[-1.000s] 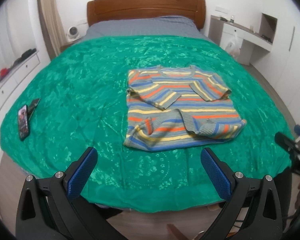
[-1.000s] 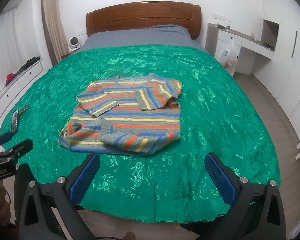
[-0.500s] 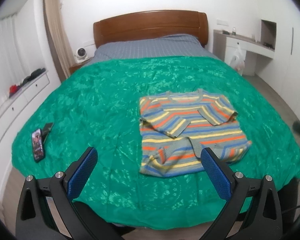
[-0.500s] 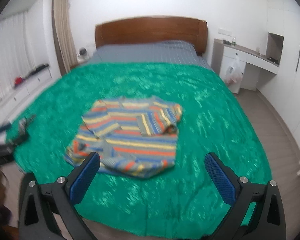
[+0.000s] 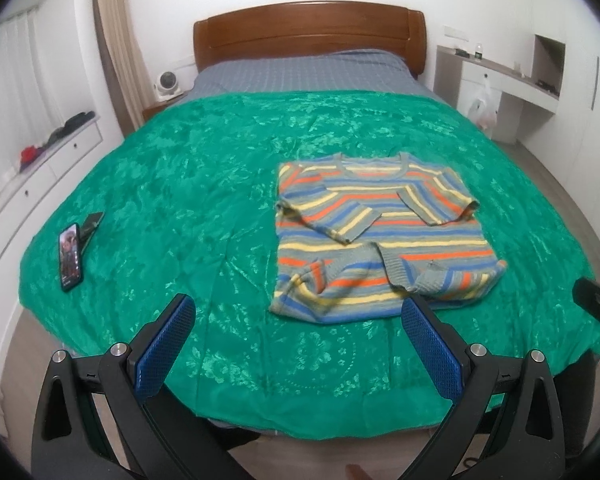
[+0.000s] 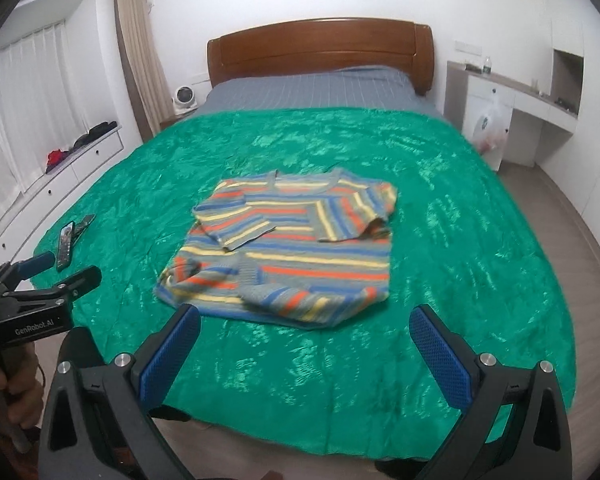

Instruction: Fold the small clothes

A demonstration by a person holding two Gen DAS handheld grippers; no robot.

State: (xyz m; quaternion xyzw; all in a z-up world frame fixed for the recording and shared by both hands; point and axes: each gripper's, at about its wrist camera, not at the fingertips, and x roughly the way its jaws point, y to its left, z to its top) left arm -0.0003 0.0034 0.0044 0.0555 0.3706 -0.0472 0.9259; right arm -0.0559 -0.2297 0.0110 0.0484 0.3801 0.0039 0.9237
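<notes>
1. The striped sweater [image 5: 380,236] lies flat on the green bedspread [image 5: 188,200], right of centre in the left wrist view and just left of centre in the right wrist view [image 6: 284,248].
2. Done so far, judging from how it lies: both sleeves are folded inward across the chest, their cuffs meeting near the middle, and the body makes a rough rectangle with the neckline toward the headboard [image 5: 308,36].
3. Left to do, as I read it: the hem end nearest the camera looks bunched and uneven, and the body has not yet been folded in half, so the fold seems about midway.
4. The left tool [image 5: 298,344] is released, its blue pads spread wide at the bottom of the frame, holding nothing and well short of the garment.
5. The right tool [image 6: 304,346] is likewise released and empty, its pads framing the near edge of the bedspread below the sweater.
6. A phone [image 5: 70,256] rests near the left edge of the bed, well apart from the sweater and out of the way.
</notes>
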